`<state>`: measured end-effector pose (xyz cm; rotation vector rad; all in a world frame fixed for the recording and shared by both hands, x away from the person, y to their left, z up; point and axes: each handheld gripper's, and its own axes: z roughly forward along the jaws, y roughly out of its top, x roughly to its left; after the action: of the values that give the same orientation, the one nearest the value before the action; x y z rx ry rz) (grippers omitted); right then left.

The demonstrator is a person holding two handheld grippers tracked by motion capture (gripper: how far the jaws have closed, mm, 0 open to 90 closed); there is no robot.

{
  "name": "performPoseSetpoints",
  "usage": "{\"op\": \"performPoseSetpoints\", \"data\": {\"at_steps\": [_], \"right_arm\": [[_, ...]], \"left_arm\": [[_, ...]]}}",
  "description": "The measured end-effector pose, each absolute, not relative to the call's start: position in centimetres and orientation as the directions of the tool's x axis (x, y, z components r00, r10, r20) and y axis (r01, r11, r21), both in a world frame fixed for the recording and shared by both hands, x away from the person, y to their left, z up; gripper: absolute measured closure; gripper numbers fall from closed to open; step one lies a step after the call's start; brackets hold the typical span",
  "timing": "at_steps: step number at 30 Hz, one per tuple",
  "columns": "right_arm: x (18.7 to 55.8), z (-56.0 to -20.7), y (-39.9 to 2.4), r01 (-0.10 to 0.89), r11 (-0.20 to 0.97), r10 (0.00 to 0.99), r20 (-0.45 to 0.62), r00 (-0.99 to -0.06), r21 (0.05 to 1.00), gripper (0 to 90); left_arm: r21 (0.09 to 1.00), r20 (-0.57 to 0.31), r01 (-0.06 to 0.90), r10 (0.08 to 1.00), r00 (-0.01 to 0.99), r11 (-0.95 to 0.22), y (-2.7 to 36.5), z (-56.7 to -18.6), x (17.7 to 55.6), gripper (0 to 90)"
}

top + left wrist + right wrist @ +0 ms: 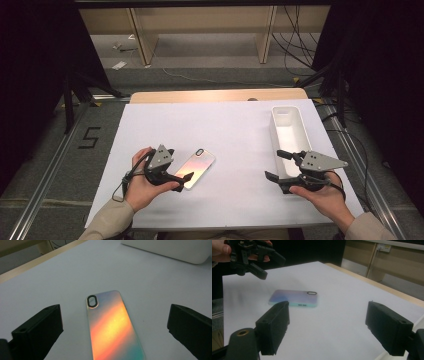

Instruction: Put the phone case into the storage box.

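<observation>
1. Left gripper (176, 176) jaws wide apart, nothing between the pads.
2. Phone case (112, 327) flat on bench (235, 135), just ahead, between them; light, thin, slick, likely flexes; pinch across long edges.
3. Right gripper (276, 165) jaws apart, empty, near tray (290, 112).

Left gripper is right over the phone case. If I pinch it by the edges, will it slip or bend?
The phone case lies flat on the white sheet and looks glossy, so it would probably slide before lifting. It seems thin, so likely light and a bit flexible. The left gripper is open around it.
</observation>
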<state>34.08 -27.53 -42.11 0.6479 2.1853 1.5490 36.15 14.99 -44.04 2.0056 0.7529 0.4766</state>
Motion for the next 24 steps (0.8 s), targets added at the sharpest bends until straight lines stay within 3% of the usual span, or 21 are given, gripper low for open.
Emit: {"op": "performPoseSetpoints", "data": {"at_steps": [14,24], "right_arm": [[34.1,-42.2,-27.3,0.150,0.285,0.570,-0.042,-0.821,0.947,20.6],[34.2,-42.3,-27.2,0.153,0.287,0.569,-0.039,-0.822,0.946,20.6]], "left_arm": [[0.843,0.035,0.345,0.681,0.732,-0.413,14.8,-44.2,36.3,2.6],[0.748,0.034,0.444,0.696,0.717,-0.493,13.2,-44.7,37.5,3.2]]}}
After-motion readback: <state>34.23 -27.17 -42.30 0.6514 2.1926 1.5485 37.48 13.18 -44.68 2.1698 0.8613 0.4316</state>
